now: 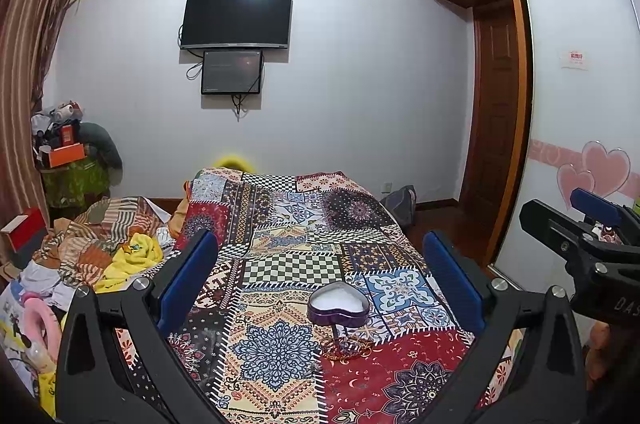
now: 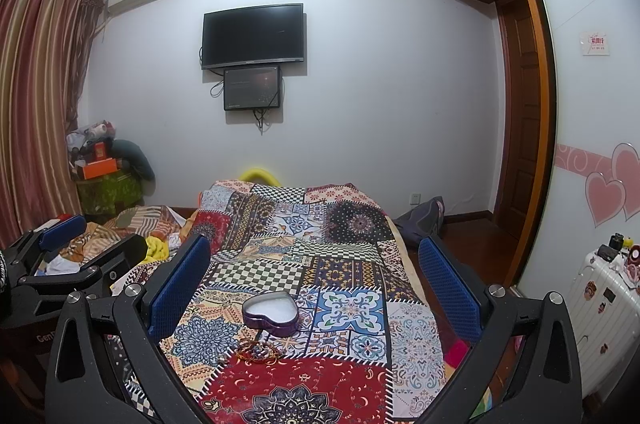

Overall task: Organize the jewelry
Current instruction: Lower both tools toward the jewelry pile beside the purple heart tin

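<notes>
Heart tin (image 1: 338, 306) mid-bedspread (image 1: 280, 256), bracelets (image 1: 347, 345) just beside.

— Left wrist view: looking forward between the left gripper (image 1: 320, 256) fingers, along the patchwork bedspread (image 1: 280, 264) toward the far wall and television (image 1: 236, 18). Held above the near end of the bed, tilted slightly down.

— Right wrist view: same heading, between the right gripper (image 2: 316, 256) fingers, set a little further right; more wardrobe door (image 2: 592, 103) at the edge.

— Shared ground: bedspread, heart-shaped tin (image 1: 338, 305), bracelets (image 1: 346, 346), television, curtain (image 1: 24, 63). Each gripper also caught at the other view's edge.

— Both close to the tin; the wall well apart.
</notes>
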`<move>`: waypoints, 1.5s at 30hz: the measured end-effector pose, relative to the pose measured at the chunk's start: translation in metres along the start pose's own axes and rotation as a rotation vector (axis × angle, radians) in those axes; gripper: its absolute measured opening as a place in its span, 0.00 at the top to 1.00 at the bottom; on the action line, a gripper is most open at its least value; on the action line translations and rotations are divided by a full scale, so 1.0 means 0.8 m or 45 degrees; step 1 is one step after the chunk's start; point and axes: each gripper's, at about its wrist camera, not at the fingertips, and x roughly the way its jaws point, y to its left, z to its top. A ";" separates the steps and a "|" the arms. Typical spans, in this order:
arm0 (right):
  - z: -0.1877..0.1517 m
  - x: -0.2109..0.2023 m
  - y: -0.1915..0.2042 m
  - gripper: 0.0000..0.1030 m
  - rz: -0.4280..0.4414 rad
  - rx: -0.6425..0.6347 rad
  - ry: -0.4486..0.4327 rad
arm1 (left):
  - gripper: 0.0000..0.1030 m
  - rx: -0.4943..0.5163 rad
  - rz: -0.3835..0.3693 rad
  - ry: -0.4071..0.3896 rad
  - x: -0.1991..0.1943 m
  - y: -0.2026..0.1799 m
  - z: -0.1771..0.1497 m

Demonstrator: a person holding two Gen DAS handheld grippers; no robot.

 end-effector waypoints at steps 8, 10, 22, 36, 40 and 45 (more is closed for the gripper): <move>0.001 0.001 0.000 0.00 0.002 0.008 0.005 | 0.00 -0.002 0.000 0.000 0.001 -0.001 -0.001; 0.000 0.003 -0.002 0.00 0.003 0.010 0.007 | 0.00 -0.002 0.000 0.002 0.000 0.000 -0.001; -0.005 0.017 -0.006 0.00 0.003 0.011 0.036 | 0.00 -0.016 -0.004 0.045 0.019 0.007 -0.005; -0.023 0.060 -0.011 0.00 -0.018 0.010 0.151 | 0.00 -0.031 0.017 0.189 0.076 0.036 -0.022; -0.037 0.083 -0.016 0.00 -0.035 -0.007 0.222 | 0.00 -0.032 0.052 0.274 0.104 0.051 -0.036; -0.062 0.113 -0.021 0.00 -0.053 -0.022 0.340 | 0.00 -0.022 0.078 0.383 0.136 0.068 -0.059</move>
